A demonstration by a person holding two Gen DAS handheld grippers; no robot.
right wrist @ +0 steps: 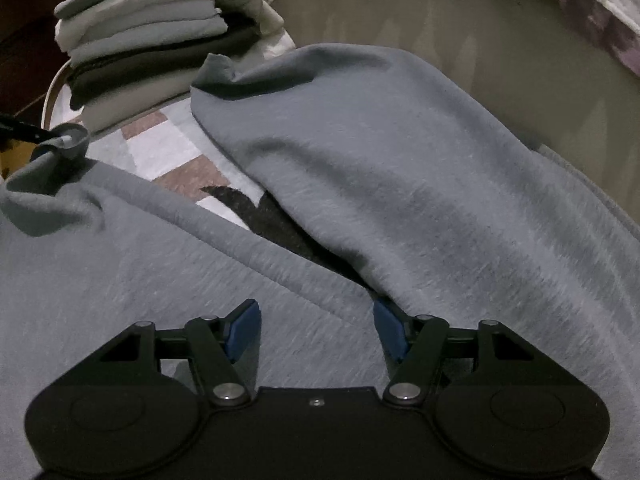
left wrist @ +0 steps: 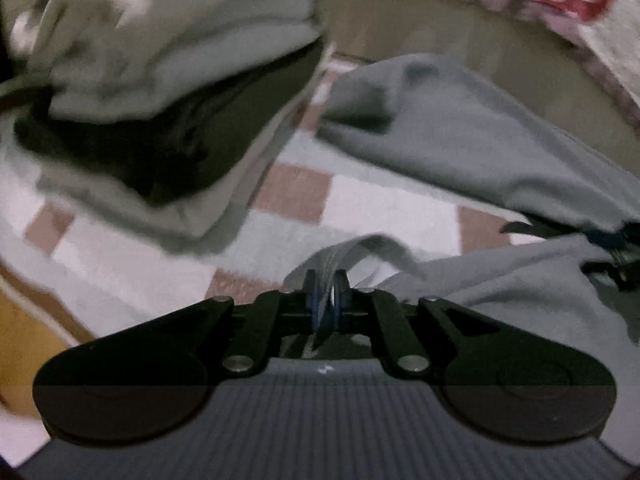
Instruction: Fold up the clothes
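checkered pink-and-white cloth point(right wrist: 168, 152) covered the surface, a stack of folded clothes point(right wrist: 160, 40) at its far left. grey garment point(right wrist: 400, 184) lay spread across it, partly folded. left tongs point(left wrist: 326, 292) were clenched on a grey garment edge; right tongs point(right wrist: 316, 332) were spread apart above the fabric, grasping nothing.

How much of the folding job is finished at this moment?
Done: a stack of folded clothes sits behind. In hand: the left tool is shut on the grey garment; the right tool is open above it. Left: this garment lies loose, not yet folded.
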